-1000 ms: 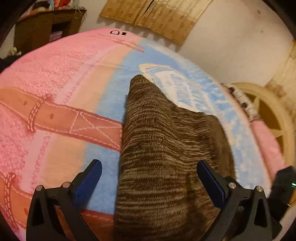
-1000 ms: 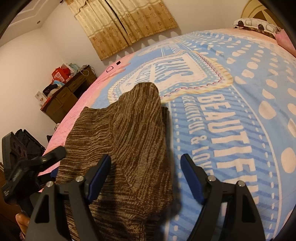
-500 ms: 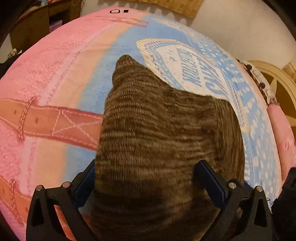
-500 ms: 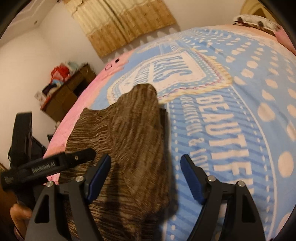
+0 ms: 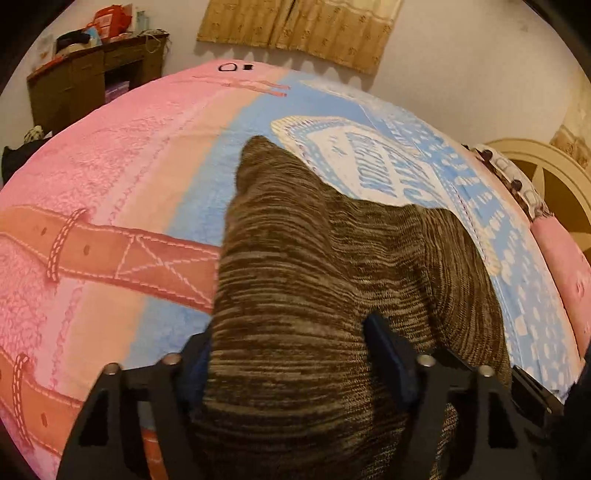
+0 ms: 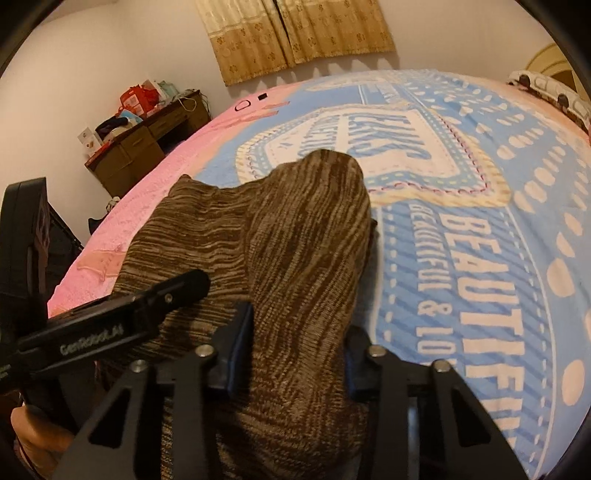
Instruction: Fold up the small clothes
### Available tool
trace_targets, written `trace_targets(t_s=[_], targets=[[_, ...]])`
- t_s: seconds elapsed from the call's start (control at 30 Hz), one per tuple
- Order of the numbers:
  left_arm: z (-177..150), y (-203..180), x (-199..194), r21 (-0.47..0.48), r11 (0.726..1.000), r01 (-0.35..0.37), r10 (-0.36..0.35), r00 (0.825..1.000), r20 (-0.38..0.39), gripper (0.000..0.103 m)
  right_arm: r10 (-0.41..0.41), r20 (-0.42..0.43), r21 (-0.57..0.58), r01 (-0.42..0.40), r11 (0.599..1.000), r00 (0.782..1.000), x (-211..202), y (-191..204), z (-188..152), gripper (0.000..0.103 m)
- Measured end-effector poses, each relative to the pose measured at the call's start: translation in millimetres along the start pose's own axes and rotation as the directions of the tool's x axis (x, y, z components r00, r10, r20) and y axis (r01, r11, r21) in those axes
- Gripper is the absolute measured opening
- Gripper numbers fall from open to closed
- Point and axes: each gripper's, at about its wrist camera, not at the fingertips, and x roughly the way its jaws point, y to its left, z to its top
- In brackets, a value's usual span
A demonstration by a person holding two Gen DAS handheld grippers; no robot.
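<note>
A brown striped knit garment lies on the pink and blue bedspread, one narrow end pointing away from me. My left gripper has its near hem bunched between its blue pads, the jaws closing in and pressing the cloth. In the right wrist view the same garment runs up between the pads of my right gripper, which is also closing and pinches a raised fold. One black finger of the left gripper lies on the cloth just to the left.
A wooden desk with clutter stands past the bed's far left corner, under a tan curtain. A curved headboard and pillow are at the right. Small dark items lie at the bed's far edge. A hand shows at lower left.
Both pairs of jaws stood wide apart over the garment and have now drawn in onto the cloth. The fabric has bunched up between the pads on each side.
</note>
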Motion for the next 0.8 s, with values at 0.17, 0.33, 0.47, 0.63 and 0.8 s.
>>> trace_targets(t_s=[0.17,0.33,0.47,0.63,0.8], targets=[[-6,-4,-13,0.022,1.000,-0.009,0.009,0.999,0.035,0.038,-0.066,0.045,-0.051,0.068,0.996,0.997,-4,15,-1,0.033],[-10,-6,-28,0.025,1.000,-0.011,0.010,1.000,0.025,0.033,-0.183,0.107,-0.147,0.197,0.969,0.977,-9,41,-2,0.028],[-21,-1,-53,0.023,0.999,0.024,-0.025,0.999,0.033,0.033,-0.165,0.167,-0.120,0.187,0.975,0.972,-34,50,-9,0.028],[-44,-4,-83,0.074,0.997,0.002,-0.006,0.998,0.056,0.033,-0.145,0.195,-0.102,0.167,0.981,0.970,-64,59,-25,0.028],[-59,0,-93,0.072,0.997,-0.007,0.006,1.000,0.018,0.033,-0.096,0.187,-0.056,0.108,0.993,0.978,-84,66,-40,0.028]])
